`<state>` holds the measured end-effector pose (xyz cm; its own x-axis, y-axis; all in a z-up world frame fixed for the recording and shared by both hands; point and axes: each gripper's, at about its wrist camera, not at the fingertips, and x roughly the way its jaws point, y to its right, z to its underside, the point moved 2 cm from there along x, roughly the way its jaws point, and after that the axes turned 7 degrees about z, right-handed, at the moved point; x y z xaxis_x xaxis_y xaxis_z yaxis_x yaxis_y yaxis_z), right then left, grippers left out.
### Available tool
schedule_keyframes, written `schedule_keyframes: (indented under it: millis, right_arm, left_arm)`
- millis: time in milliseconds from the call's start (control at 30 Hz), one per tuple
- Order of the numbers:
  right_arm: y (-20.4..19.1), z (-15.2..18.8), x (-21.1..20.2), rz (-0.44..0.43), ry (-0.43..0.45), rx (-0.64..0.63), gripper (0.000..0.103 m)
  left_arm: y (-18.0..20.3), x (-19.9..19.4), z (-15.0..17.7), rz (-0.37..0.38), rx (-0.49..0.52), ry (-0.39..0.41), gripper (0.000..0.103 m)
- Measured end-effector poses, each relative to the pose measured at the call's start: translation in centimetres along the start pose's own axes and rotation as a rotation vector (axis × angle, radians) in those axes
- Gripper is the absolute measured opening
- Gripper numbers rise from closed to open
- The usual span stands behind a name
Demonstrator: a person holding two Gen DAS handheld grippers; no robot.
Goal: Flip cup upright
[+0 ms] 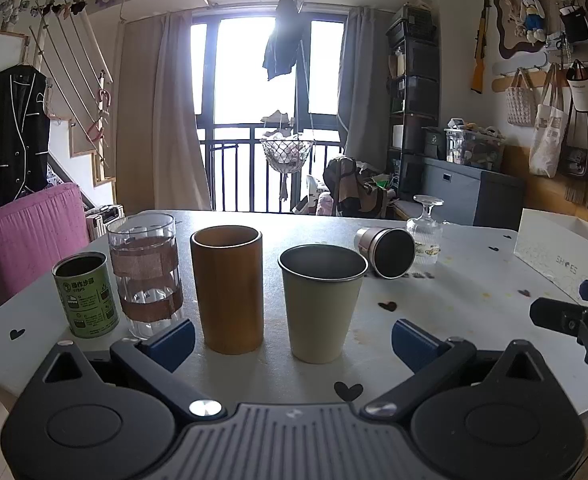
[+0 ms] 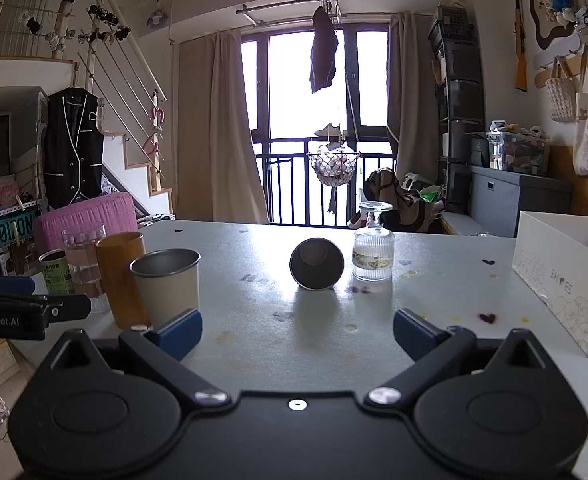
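A grey metal cup [image 2: 316, 263] lies on its side on the table, its dark mouth toward my right gripper; it also shows in the left wrist view [image 1: 385, 252]. Beside it a stemmed ribbed glass [image 2: 373, 248] stands upside down, foot up. My right gripper [image 2: 297, 334] is open and empty, short of the lying cup. My left gripper [image 1: 294, 340] is open and empty, with the upright cream cup [image 1: 321, 304] and brown cup [image 1: 230, 290] standing between its blue fingers, untouched.
A green can [image 1: 86, 296] and a clear taped glass [image 1: 146, 272] stand upright at the left. A white shoe box [image 2: 565, 276] stands at the right edge of the grey table [image 2: 254, 264]. A pink chair [image 1: 30, 236] is behind the table's left side.
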<state>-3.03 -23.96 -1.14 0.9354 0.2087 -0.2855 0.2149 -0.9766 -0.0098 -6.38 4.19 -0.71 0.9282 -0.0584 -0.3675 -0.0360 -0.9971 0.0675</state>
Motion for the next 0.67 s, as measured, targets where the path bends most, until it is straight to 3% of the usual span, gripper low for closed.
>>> schedule_keyframes:
  millis: [667]
  right_arm:
    - [0.03,0.02,0.0,0.0,0.001,0.001,0.103]
  left_arm:
    - [0.23,-0.02,-0.05,0.002,0.004,-0.002,0.103]
